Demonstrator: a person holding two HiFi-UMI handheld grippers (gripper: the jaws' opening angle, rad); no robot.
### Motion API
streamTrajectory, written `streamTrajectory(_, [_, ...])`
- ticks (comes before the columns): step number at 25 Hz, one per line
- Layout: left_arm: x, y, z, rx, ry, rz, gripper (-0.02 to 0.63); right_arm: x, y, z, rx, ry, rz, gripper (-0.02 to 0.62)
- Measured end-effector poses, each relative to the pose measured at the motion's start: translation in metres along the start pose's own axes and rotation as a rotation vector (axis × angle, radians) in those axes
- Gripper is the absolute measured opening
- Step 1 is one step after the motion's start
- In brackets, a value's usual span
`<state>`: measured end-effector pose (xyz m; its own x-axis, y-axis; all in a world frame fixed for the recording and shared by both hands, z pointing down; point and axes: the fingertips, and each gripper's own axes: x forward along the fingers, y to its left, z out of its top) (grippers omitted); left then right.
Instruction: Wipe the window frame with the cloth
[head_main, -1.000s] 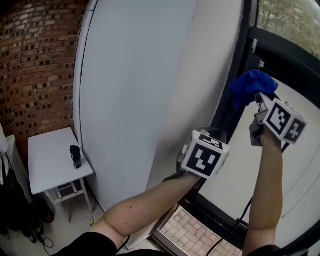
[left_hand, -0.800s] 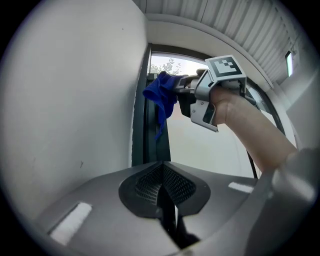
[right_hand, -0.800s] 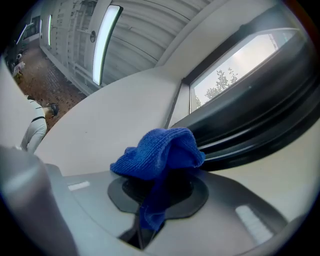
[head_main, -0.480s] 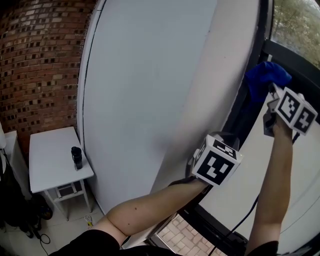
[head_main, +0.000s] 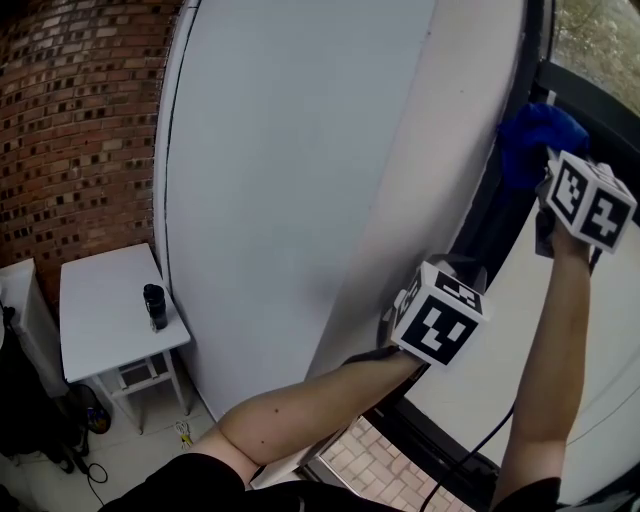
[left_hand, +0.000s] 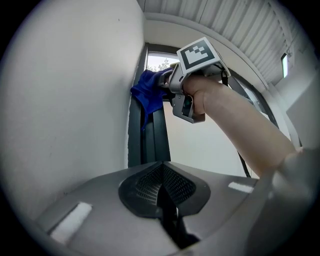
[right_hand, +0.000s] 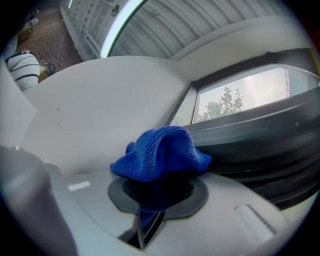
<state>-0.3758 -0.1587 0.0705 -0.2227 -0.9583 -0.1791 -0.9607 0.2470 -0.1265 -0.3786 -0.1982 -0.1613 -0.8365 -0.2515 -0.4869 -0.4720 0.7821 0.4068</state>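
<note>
The right tool (right_hand: 152, 202) is squeezing the blue cloth (right_hand: 160, 150) tight, and the cloth is bunching up at its tip. The cloth is sitting against the dark window frame (right_hand: 260, 145) just ahead of that tool. The left tool (left_hand: 162, 195) is hanging below the right one, pinched together with nothing in it, and the white wall (left_hand: 65, 100) is running along its left side.

The cloth (head_main: 533, 140) is blue and bunched into a soft wad. In the head view it sits at two o'clock, pinched in the right gripper (right_hand: 156, 192) and pressed against the black window frame (head_main: 492, 215), which slants from one o'clock down toward five.
</note>
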Motion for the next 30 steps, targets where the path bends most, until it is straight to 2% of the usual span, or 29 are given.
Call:
streamTrajectory(5, [-0.004,-0.001,-0.017,-0.013,0.002,-0.007,-0.006,-0.006,0.008,-0.017,-0.025,0.010,-0.010,0.067])
streamTrajectory(16, [-0.022,-0.022,-0.039,-0.034,0.023,-0.026,-0.006,-0.033,0.029,-0.045,-0.056,0.057,0.026,0.067])
streamTrajectory(30, [-0.029,-0.021,-0.088,-0.083,0.106,0.011,-0.006,-0.048,0.061,-0.122,-0.050,0.126,0.068,0.067])
